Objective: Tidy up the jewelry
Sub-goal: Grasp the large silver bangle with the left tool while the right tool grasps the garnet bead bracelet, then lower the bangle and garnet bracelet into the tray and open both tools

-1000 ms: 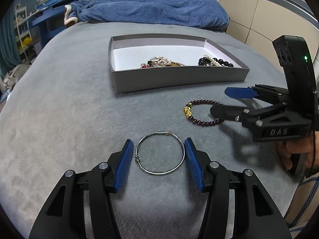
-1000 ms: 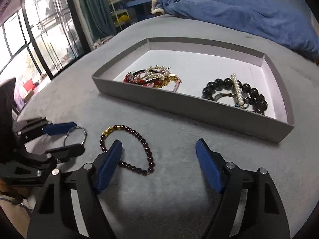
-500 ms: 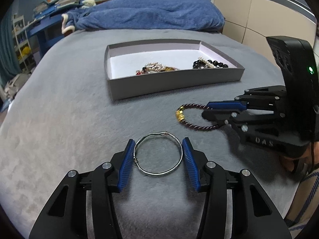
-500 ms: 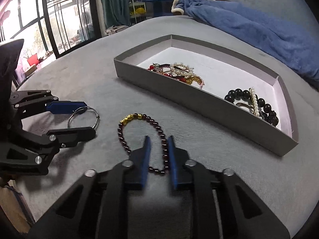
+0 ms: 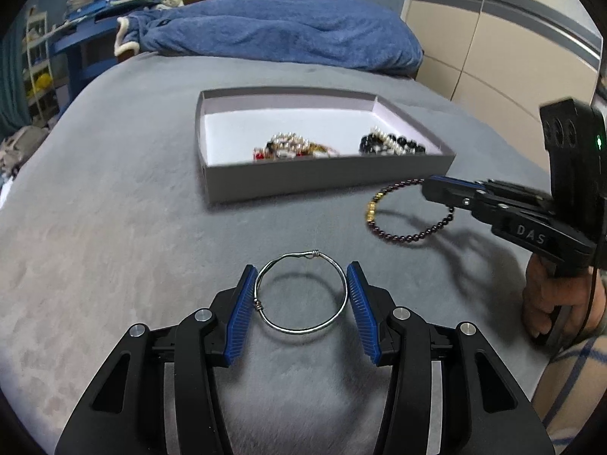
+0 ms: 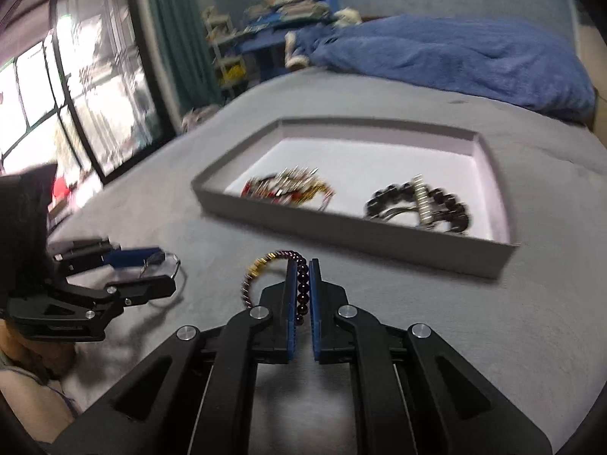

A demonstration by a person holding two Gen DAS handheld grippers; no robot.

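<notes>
A thin silver wire bangle [image 5: 303, 331] sits between the blue pads of my left gripper [image 5: 301, 271]. Both pads touch its sides, and its shadow falls on the grey bed cover beneath it. My right gripper [image 6: 302, 265] is shut on a dark red bead bracelet [image 6: 282, 254] with gold beads. In the left wrist view that bracelet [image 5: 398, 237] hangs from the right gripper [image 5: 430, 187], clear of the bed and just in front of the grey box [image 5: 322, 178]. From the right wrist camera the left gripper [image 6: 167, 271] and the bangle [image 6: 178, 265] appear at the left.
The shallow grey box [image 6: 360, 231] holds a red, gold and pearl heap [image 5: 292, 148] and a black bead bracelet [image 5: 390, 146]. A blue blanket [image 5: 284, 34] lies behind it. A person's hand [image 5: 550, 295] grips the right tool. Wardrobe doors stand at the right, a window [image 6: 76, 94] at the left.
My right gripper closed on the bead bracelet and raised it off the bed cover, toward the box. My left pads closed in against the bangle's sides.
</notes>
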